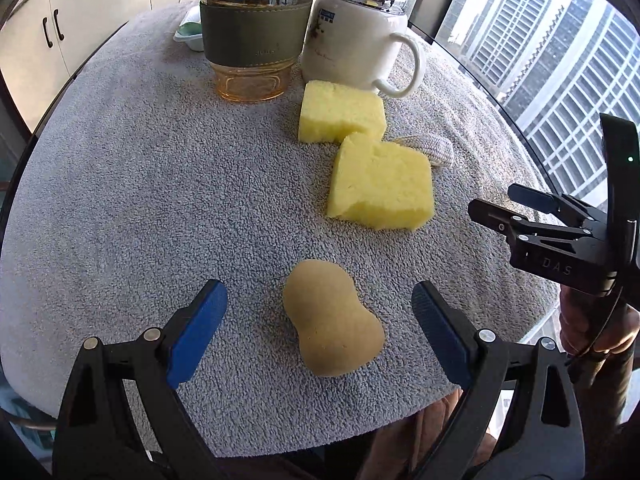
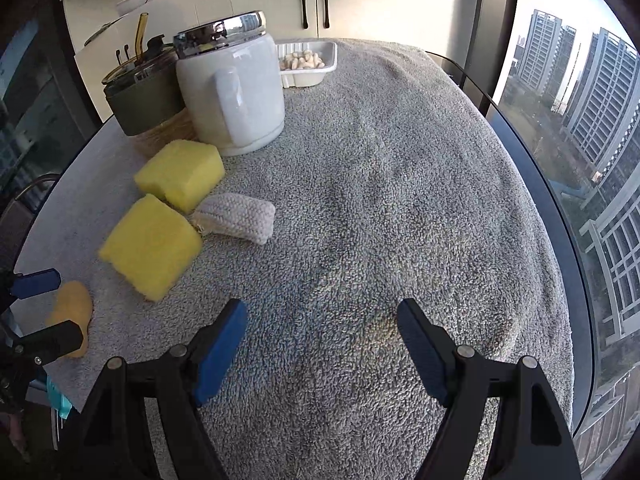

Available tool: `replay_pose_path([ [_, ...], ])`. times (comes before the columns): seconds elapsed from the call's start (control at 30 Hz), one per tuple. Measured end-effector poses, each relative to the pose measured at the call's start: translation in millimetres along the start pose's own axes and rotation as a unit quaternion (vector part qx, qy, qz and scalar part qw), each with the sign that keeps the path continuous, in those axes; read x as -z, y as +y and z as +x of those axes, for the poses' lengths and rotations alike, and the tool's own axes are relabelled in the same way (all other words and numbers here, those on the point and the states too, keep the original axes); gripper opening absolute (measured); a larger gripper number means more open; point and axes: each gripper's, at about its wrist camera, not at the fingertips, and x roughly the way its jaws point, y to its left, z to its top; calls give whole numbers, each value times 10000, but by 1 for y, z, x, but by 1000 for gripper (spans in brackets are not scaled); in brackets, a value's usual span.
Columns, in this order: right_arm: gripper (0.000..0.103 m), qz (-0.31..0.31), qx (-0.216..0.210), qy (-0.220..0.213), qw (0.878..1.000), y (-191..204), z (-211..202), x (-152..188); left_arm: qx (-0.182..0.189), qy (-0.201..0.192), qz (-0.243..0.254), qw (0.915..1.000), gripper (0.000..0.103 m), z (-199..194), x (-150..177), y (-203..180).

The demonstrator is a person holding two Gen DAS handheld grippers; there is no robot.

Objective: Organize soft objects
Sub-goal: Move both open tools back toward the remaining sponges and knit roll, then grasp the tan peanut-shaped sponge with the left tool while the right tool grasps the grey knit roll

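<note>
A tan peanut-shaped sponge (image 1: 332,324) lies on the grey towel (image 1: 140,200) between the open jaws of my left gripper (image 1: 320,300), which is empty. Two yellow sponges lie beyond it, the near one (image 1: 380,184) and the far one (image 1: 340,112), touching. A small beige knitted pouch (image 1: 436,150) lies beside them. My right gripper (image 2: 322,320) is open and empty over bare towel; it also shows in the left wrist view (image 1: 492,204). In the right wrist view the yellow sponges (image 2: 152,246) (image 2: 182,174), the pouch (image 2: 240,218) and the tan sponge (image 2: 72,308) lie to the left.
A glass cup with a green sleeve (image 1: 256,36) and a white lidded mug (image 1: 356,36) stand at the back. A white tray (image 2: 308,64) with pale pieces sits behind them. The round table's edge curves near the windows on the right.
</note>
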Motion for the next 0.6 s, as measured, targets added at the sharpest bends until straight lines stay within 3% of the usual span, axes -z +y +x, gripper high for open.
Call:
replay_pose_path([
  [0.17, 80, -2, -47, -42, 10000, 4, -2, -1, -200, 24, -95, 9998, 92, 8, 4, -2],
  [0.23, 80, -30, -56, -57, 10000, 7, -2, -1, -399, 1, -75, 9992, 85, 7, 6, -3],
  [0.3, 80, -81, -76, -80, 9999, 10, -1, -2, -714, -18, 23, 9974, 67, 7, 8, -7],
  [0.33, 80, -98, -65, -78, 9999, 12, 0, -3, -747, -49, 69, 9972, 65, 6, 9, -7],
  [0.4, 80, -146, -113, -117, 9998, 15, 2, -5, -568, -138, 8, 9983, 44, 2, 11, -6],
  [0.43, 80, -176, -141, -134, 9997, 17, 4, -7, -426, -164, -30, 9990, 39, 0, 11, -5],
  [0.6, 80, -498, -138, -289, 9982, 29, 17, -21, -355, -156, -93, 9992, 39, -3, 12, -1],
])
